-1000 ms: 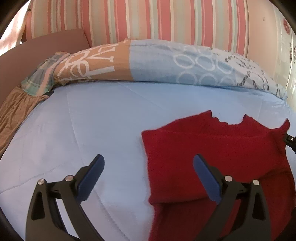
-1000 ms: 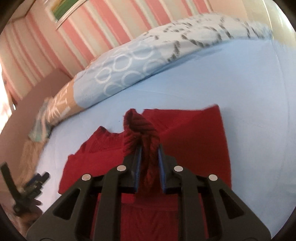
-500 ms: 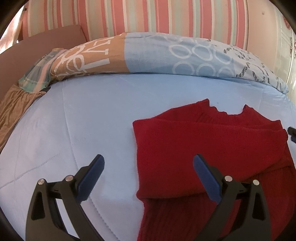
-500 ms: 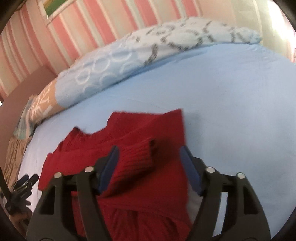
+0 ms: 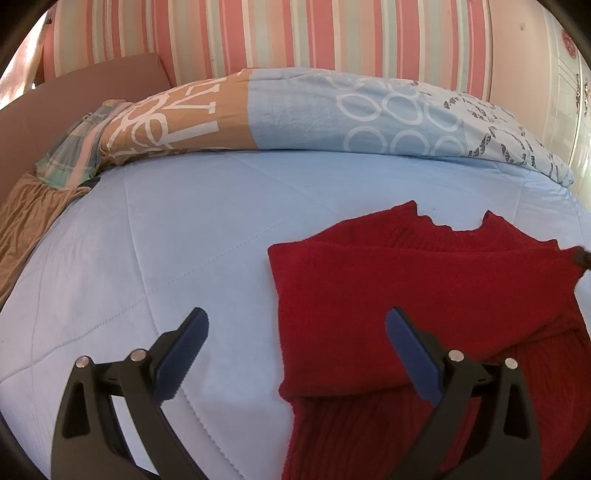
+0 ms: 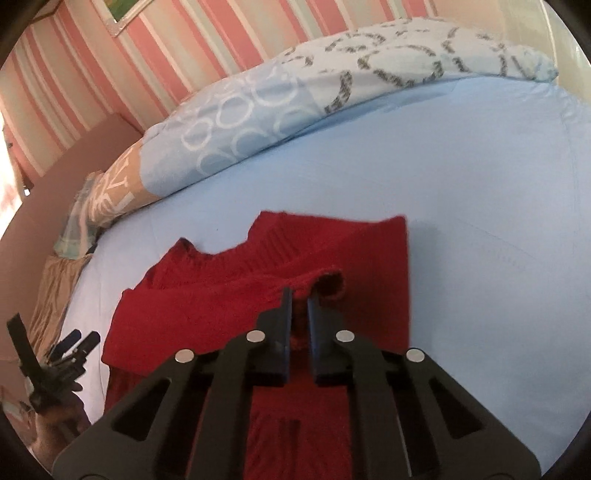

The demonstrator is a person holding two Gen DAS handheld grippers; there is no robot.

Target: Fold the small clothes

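The red knitted sweater (image 5: 424, 302) lies on the pale blue quilted bed cover (image 5: 177, 236), toward its right side in the left wrist view, with the notched neckline pointing at the pillows. Both sleeves are folded in across the chest: one forms a broad flat band from the garment's left edge, and the other ends in a ribbed cuff (image 6: 328, 282) that lies on the middle of the body. The ribbed lower part of the sweater runs down toward the cameras.

The right tool (image 6: 299, 306) sits low over the sweater just short of that cuff. Its jaws have just been closing and now stand nearly together with only a thin slit between them; red knit shows through the slit below, but no cloth is pinched, so the tool is clenched on nothing.

The left tool (image 5: 297, 328) hangs released, its blue pads spread wide: one pad over bare bed cover, the other over the folded sleeve, touching neither.

Behind the sweater a long patterned duvet (image 5: 332, 118), tan with white letters and blue with rings, lies rolled along the striped wall (image 5: 295, 33). A checked cloth (image 5: 77, 147) and a brown cloth (image 5: 26, 221) lie at the bed's far left.
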